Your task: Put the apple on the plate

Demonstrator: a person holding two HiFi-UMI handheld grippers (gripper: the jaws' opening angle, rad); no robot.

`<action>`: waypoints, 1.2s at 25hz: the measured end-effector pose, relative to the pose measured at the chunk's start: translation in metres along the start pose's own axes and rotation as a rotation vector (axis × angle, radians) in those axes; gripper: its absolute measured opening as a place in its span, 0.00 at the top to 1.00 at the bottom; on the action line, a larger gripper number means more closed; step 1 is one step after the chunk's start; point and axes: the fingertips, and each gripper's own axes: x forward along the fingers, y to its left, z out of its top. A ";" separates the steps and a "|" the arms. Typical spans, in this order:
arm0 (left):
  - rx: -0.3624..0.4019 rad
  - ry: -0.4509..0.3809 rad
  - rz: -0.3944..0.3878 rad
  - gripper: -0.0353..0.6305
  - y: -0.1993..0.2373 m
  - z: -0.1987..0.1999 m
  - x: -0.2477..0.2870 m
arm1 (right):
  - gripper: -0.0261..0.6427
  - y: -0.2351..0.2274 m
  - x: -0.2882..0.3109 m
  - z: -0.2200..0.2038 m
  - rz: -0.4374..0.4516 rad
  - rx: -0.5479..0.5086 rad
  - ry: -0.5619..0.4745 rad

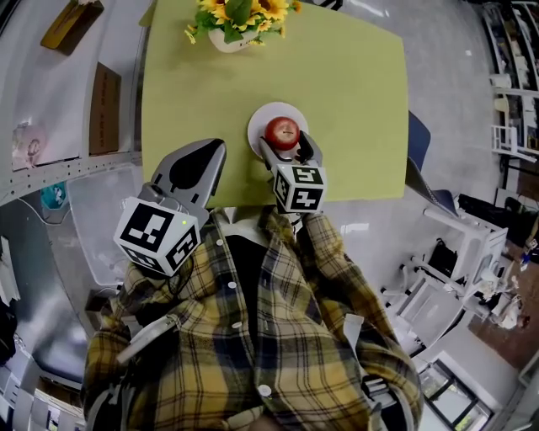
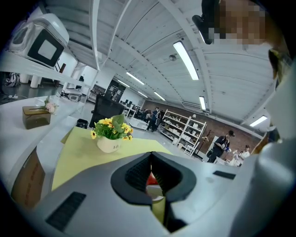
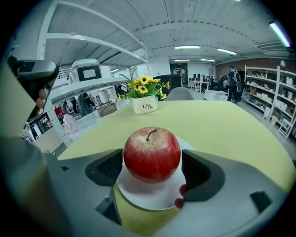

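Note:
A red apple [image 1: 283, 132] [image 3: 151, 155] stands upright on a small white plate [image 1: 259, 125] [image 3: 148, 196] near the front edge of the yellow-green table [image 1: 354, 101]. My right gripper [image 1: 285, 145] [image 3: 152, 167] reaches over that edge, and its two dark pads press against the apple's sides just above the plate. My left gripper [image 1: 210, 150] [image 2: 151, 156] hovers at the table's front left, jaws together and holding nothing. Through its narrow slit a sliver of the apple [image 2: 150, 178] and plate [image 2: 157, 190] shows.
A white pot of yellow flowers [image 1: 232, 21] [image 3: 144, 104] [image 2: 110, 143] stands at the table's far edge. Brown boxes [image 1: 104, 97] lie on the white counter to the left. A dark chair [image 1: 421, 160] and white furniture [image 1: 455, 252] are at the right.

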 end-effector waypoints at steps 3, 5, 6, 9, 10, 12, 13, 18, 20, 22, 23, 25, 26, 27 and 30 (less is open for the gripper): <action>-0.003 -0.010 0.005 0.94 0.001 0.003 -0.001 | 0.40 -0.001 -0.001 0.004 -0.009 -0.002 -0.010; -0.003 -0.014 0.007 0.94 0.002 0.004 -0.002 | 0.40 -0.002 -0.002 0.005 -0.014 0.006 -0.015; -0.003 -0.017 0.009 0.94 0.003 0.004 -0.003 | 0.40 -0.002 -0.003 0.006 -0.016 0.011 -0.019; -0.002 -0.027 0.021 0.94 0.005 0.006 -0.006 | 0.40 -0.002 -0.007 0.014 -0.018 0.004 -0.044; -0.001 -0.030 0.025 0.94 0.005 0.007 -0.007 | 0.40 -0.002 -0.010 0.018 -0.016 0.001 -0.055; 0.001 -0.034 0.027 0.94 0.005 0.009 -0.009 | 0.40 0.001 -0.018 0.027 -0.009 -0.004 -0.080; 0.003 -0.036 0.028 0.94 0.004 0.010 -0.009 | 0.40 0.003 -0.022 0.032 -0.003 -0.007 -0.093; 0.021 -0.049 0.018 0.94 -0.002 0.019 -0.006 | 0.40 0.011 -0.040 0.061 0.034 -0.006 -0.156; 0.037 -0.061 0.010 0.94 -0.008 0.027 -0.005 | 0.41 0.015 -0.050 0.074 0.059 0.008 -0.182; 0.055 -0.076 0.007 0.94 -0.012 0.036 -0.005 | 0.41 0.020 -0.059 0.089 0.092 0.021 -0.211; 0.063 -0.083 0.008 0.94 -0.014 0.041 -0.006 | 0.42 0.023 -0.064 0.096 0.112 0.022 -0.228; 0.081 -0.095 0.010 0.94 -0.018 0.050 -0.007 | 0.45 0.030 -0.077 0.112 0.153 0.015 -0.265; 0.090 -0.103 0.010 0.94 -0.020 0.056 -0.008 | 0.47 0.033 -0.083 0.121 0.168 0.008 -0.286; 0.098 -0.112 0.011 0.94 -0.022 0.062 -0.009 | 0.50 0.037 -0.090 0.130 0.179 -0.003 -0.308; 0.113 -0.145 0.026 0.94 -0.023 0.079 -0.015 | 0.60 0.055 -0.107 0.152 0.231 -0.045 -0.353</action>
